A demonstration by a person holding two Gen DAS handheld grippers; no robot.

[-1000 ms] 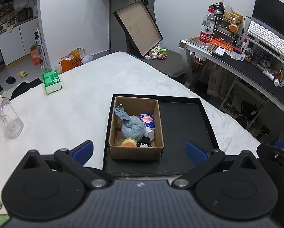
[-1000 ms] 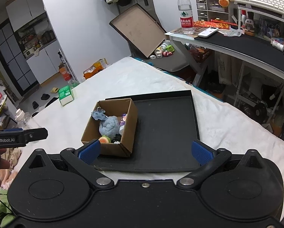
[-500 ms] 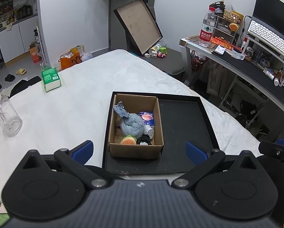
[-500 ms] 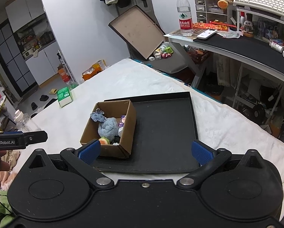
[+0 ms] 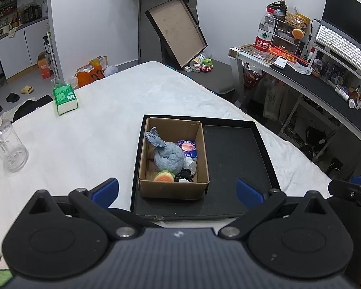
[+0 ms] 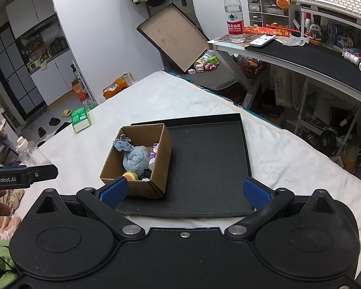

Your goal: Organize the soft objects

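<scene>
A brown cardboard box [image 5: 173, 187] [image 6: 161, 159] stands in the left part of a black tray [image 5: 235, 154] [image 6: 207, 159] on the white bed cover. In it lie a grey-blue plush toy [image 5: 167, 155] [image 6: 134, 157], a small burger-shaped toy [image 5: 164, 176] [image 6: 130, 175], a purple packet [image 5: 187, 148] and small black and white items. My left gripper [image 5: 176, 191] is open and empty, just short of the box. My right gripper [image 6: 184, 191] is open and empty over the tray's near edge.
A green tissue pack [image 5: 65, 98] [image 6: 81, 120] and a clear water bottle [image 5: 5, 144] sit on the bed's left side. A desk [image 6: 301, 55] with a bottle and clutter stands right. A tilted box lid [image 5: 176, 30] leans at the back.
Both grippers have drawn back and risen slightly, so the box and tray look a little farther away. Both stay open and empty.
</scene>
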